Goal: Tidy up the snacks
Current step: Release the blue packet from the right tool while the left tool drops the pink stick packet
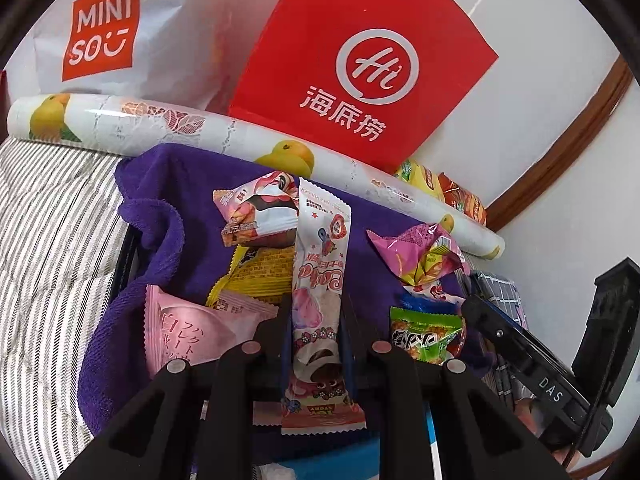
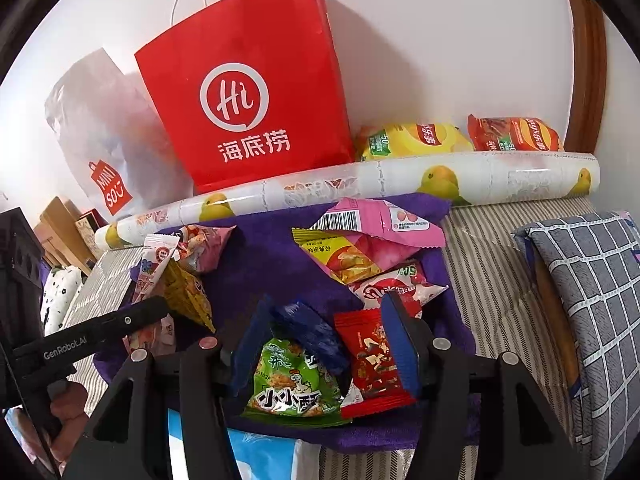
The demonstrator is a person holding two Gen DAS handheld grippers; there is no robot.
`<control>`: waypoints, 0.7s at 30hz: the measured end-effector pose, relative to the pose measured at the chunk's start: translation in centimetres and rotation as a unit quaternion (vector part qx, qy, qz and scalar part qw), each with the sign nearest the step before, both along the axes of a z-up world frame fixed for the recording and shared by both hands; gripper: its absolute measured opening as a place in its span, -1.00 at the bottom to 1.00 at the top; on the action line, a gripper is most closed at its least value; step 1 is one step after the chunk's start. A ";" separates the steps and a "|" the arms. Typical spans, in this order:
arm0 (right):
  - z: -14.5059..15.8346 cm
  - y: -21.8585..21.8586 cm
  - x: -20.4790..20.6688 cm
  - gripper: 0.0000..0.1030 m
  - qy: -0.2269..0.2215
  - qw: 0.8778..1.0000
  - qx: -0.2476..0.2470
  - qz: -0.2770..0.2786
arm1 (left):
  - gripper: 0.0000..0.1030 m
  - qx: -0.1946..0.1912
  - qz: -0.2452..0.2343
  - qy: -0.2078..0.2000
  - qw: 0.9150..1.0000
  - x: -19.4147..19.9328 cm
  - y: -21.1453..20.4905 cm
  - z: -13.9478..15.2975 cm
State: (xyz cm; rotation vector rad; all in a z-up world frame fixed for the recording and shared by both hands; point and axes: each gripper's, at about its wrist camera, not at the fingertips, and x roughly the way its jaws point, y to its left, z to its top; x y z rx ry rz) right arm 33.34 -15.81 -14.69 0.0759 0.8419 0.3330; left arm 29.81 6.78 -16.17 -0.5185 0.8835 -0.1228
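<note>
Two chip bags (image 2: pixel 416 142), one red paper bag (image 2: pixel 248 92)

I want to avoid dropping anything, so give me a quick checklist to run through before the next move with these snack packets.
1. Left claw shut on the long pink-and-white strawberry wafer packet: ok.
2. Wafer packet held near its middle, not its tip: ok.
3. Right claw open, gripping nothing: ok.
4. Green crinkly snack packet and small red foil packet lie between the right claw's fingers on the purple towel: ok.
5. Destination for the wafer packet: cannot tell.
</note>
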 end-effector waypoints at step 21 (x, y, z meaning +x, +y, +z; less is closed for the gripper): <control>-0.2 0.0 0.0 0.12 0.004 1.000 0.003 0.000 | -0.16 0.006 -0.002 -0.002 1.000 0.2 -0.4 -0.2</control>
